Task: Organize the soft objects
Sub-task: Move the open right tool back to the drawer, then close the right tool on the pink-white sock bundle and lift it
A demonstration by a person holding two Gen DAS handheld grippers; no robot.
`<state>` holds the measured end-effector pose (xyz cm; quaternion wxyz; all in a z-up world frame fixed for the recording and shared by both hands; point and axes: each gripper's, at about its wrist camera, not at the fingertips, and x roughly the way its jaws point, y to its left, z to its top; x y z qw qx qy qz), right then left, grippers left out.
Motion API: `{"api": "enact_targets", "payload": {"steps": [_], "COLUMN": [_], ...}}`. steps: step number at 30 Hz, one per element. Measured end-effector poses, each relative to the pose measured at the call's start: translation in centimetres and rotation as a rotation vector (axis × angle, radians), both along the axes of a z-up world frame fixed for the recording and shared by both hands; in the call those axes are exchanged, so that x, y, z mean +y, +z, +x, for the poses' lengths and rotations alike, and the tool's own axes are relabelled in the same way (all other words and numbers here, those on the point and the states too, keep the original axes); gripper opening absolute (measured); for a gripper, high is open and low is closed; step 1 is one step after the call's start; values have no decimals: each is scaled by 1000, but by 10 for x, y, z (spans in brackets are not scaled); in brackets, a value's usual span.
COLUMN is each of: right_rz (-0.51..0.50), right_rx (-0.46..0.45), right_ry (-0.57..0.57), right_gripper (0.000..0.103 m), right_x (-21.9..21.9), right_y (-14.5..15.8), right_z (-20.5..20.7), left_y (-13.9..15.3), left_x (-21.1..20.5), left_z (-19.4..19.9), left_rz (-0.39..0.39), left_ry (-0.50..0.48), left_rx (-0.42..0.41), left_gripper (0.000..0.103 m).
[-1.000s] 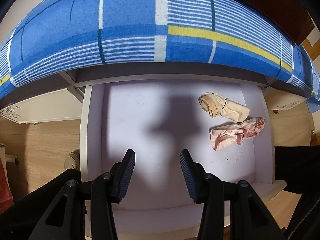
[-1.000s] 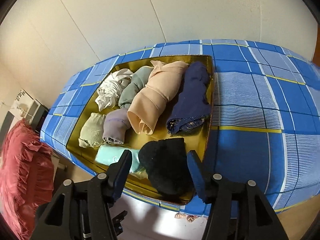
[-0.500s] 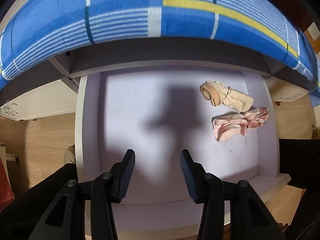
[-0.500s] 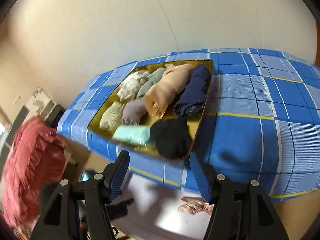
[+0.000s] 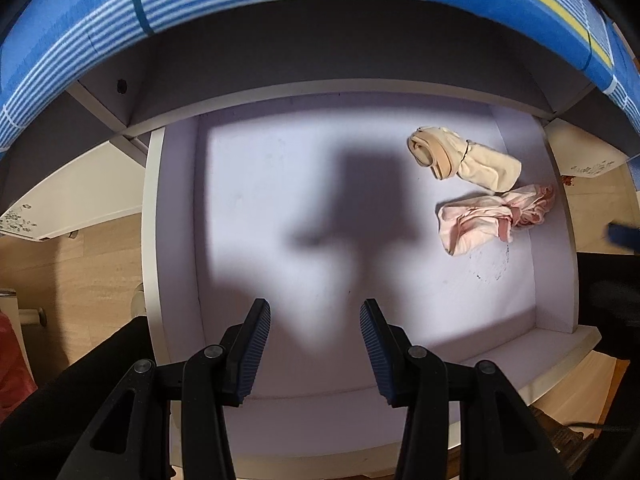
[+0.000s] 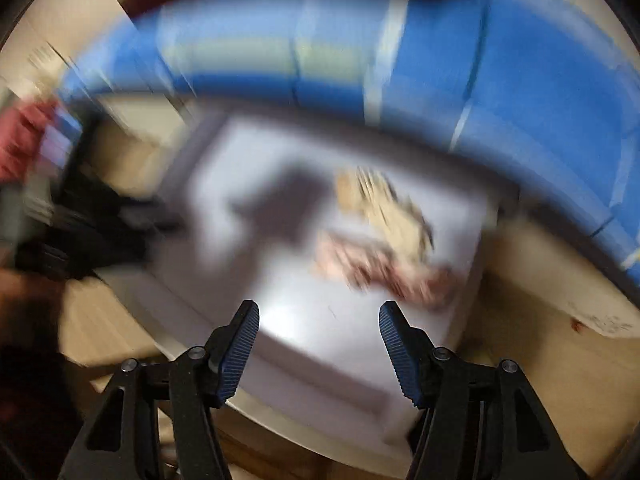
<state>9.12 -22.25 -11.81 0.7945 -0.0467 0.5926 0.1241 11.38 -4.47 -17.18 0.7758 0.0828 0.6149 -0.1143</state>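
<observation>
We are looking down into a pale white pull-out drawer under a bed with a blue checked sheet. Two soft things are lying in its far right corner: a rolled cream sock bundle and, just near of it and touching it, a crumpled pink cloth bundle. Both are lying long-ways from left to right.

Our left gripper is hanging over the near middle of the drawer, with its jaws apart and nothing between them. The soft things are lying far and to the right of it.

Our right gripper is also standing with its jaws apart and nothing in them. Its picture is very blurry, but the pink bundle is sitting just far of it and a little right. So we are thinking the right hand is nearer, and the pink one is first in its way.
</observation>
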Motion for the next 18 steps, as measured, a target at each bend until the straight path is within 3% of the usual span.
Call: {"api": "enact_targets", "payload": {"steps": [3,7,11,15,18], "right_rz": [-54,-248,-346,-401,-367], "right_rx": [87,76,78,108,164], "right_ry": [-5,80,150,146,96], "right_gripper": [63,64,64,64,64], "right_x": [1,14,19,12,1], "right_y": [-34,-63,-85,-106,-118], "right_z": [16,35,45,55,60], "left_y": [-2,-2,-2,-4,-6], "left_x": [-1,0,1,3,1], "left_z": [1,0,-1,0,1], "left_rz": [2,1,-9,-5,1], "left_ry": [0,-3,-3,3,2], "left_rx": [7,8,9,13,21], "left_gripper": [47,47,47,47,47]}}
